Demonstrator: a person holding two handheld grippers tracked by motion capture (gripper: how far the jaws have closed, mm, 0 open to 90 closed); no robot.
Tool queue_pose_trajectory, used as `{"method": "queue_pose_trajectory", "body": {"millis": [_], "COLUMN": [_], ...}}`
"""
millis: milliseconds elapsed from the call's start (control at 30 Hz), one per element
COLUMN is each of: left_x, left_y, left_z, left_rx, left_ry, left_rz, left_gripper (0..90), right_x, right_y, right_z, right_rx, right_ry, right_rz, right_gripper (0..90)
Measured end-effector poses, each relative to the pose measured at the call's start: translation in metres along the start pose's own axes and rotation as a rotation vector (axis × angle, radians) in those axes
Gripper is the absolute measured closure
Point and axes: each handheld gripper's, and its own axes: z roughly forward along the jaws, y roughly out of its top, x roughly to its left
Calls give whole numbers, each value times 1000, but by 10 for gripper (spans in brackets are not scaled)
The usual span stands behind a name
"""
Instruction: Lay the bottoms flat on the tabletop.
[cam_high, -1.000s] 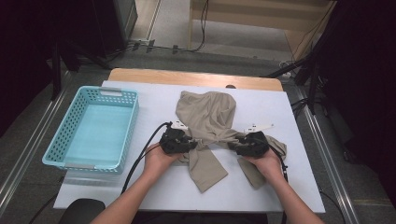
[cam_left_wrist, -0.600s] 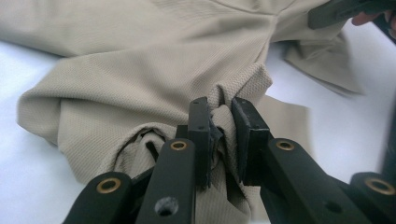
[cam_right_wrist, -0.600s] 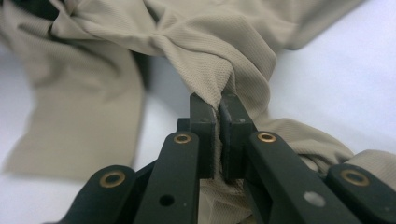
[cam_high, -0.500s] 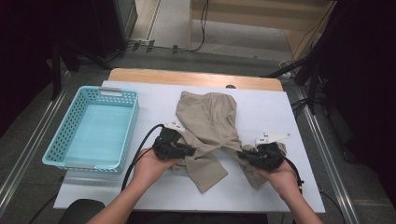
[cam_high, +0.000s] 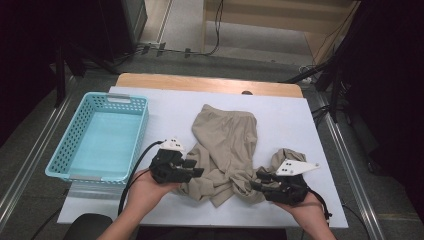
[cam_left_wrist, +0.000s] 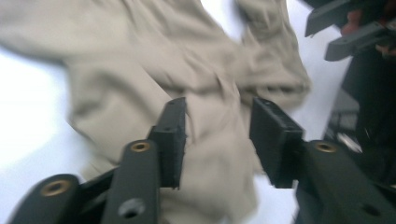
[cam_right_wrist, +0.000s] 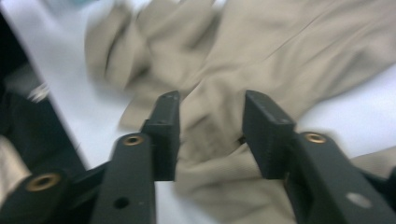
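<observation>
A beige garment (cam_high: 225, 135) lies on the white table (cam_high: 165, 107), flat at its far end and bunched into folds along the near edge. My left gripper (cam_high: 196, 168) hovers at the garment's near left, jaws pointing right. My right gripper (cam_high: 256, 181) hovers at its near right, jaws pointing left. Both pairs of jaws have just been opening. In the left gripper view the gripper (cam_left_wrist: 217, 135) stands open above the rumpled cloth (cam_left_wrist: 140, 56), with the other gripper (cam_left_wrist: 345, 32) at the top right. In the right gripper view the gripper (cam_right_wrist: 210, 135) is open over the cloth (cam_right_wrist: 289, 42); nothing is pinched.
A light blue mesh basket (cam_high: 65, 150) stands with nothing in it at the table's left side. A strip of wood (cam_high: 200, 82) borders the far edge. Metal rails run along both sides of the table, and cables lie on the floor beyond it.
Both hands have drawn back toward the near edge and lifted a little. The garment's near end came with them and bunched up. Both pairs of jaws closed, then parted off the cloth.
</observation>
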Motion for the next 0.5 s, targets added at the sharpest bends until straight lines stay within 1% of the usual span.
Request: {"method": "queue_pose_trajectory", "body": {"millis": [33,67,100,133,200,300,367,433,500], "left_x": [4,9,14,21,33,48,53,55,55], "left_y": [3,6,8,10,12,13,11,7,3], "left_z": [1,5,9,15,26,45,58,70,78], "left_rx": [-19,-21,-11,-4,20,59,91,134,145], "left_ry": [23,51,78,93,110,121,116,133,140], "left_rz": [8,25,29,18,-8,-31,-49,-44,-54], "left_gripper": [527,497,490,490,489,489,490,490,491], "right_x": [-3,-7,-10,-12,-15,-16,-17,-20,-24], "right_y": [1,1,2,3,5,10,14,16,17], "right_z": [-1,-1,2,6,16,33,43,51,58], "right_rx": [-25,-36,-37,-30,-10,7,12,18,26], "right_ry": [-19,-34,-39,-45,-37,-28,-32,-39,-44], "right_rz": [13,25,40,47,54,40,34,34,41], "right_gripper": [533,536,543,547,556,556,556,556,556]}}
